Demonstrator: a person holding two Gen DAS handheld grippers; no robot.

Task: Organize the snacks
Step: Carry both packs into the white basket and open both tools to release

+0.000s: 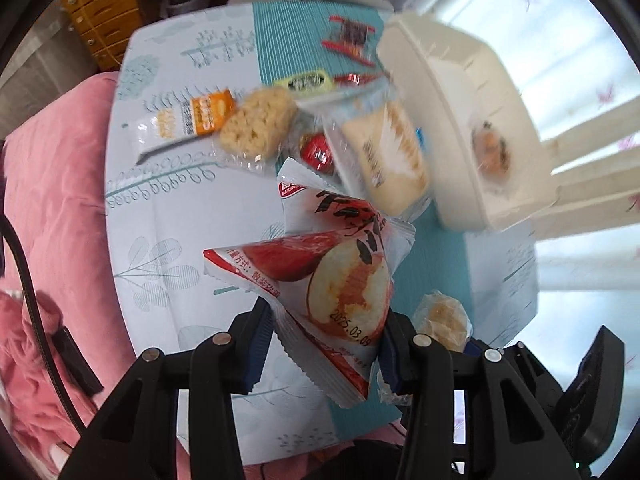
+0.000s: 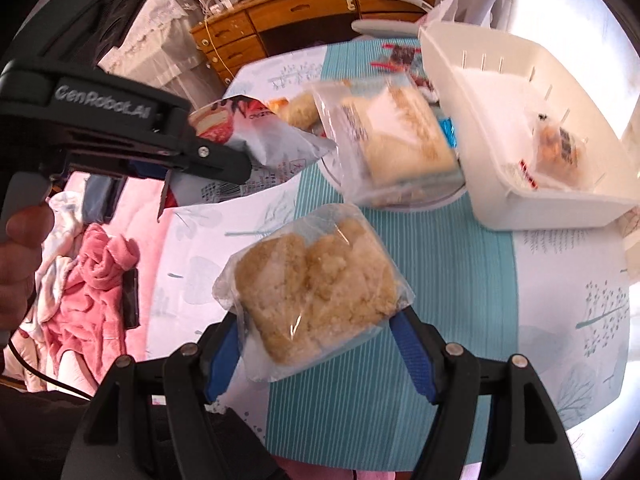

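Snacks lie scattered over a round worktop (image 2: 560,264) covered with a pale leaf-print cloth and a teal striped runner.

The left claw (image 1: 326,344) is clamped on a red-and-white rice cracker packet (image 1: 340,280), its blue pads pressing both sides of the wrapper, and the packet hangs clear above the cloth. In the right wrist view this same claw (image 2: 224,164) comes in from the left with the packet (image 2: 264,136) jutting out toward the middle of the worktop.

The right claw (image 2: 320,344) grips a clear bag of crumbly golden cake (image 2: 316,296) by its near edges, jaws fairly wide to span it, and the bag is lifted off the runner.

At the far right sits a white plastic basket (image 2: 532,208) with slotted walls; one wrapped snack (image 2: 560,152) already lies inside it. Just left of the basket a cream sponge cake in a clear wrapper (image 2: 396,136) rests on a heap of other snacks.

From the left wrist view, that heap also includes a puffed rice bar (image 1: 258,124), an orange-and-white sachet (image 1: 188,120), a small red round sweet (image 1: 318,152), a yellow-green wrapped sweet (image 1: 308,80), and red-edged packets (image 1: 352,38) at the far end of the runner.

A pink blanket (image 1: 52,208) lies on the left of the worktop, and a wooden cabinet (image 2: 296,12) stands beyond it.
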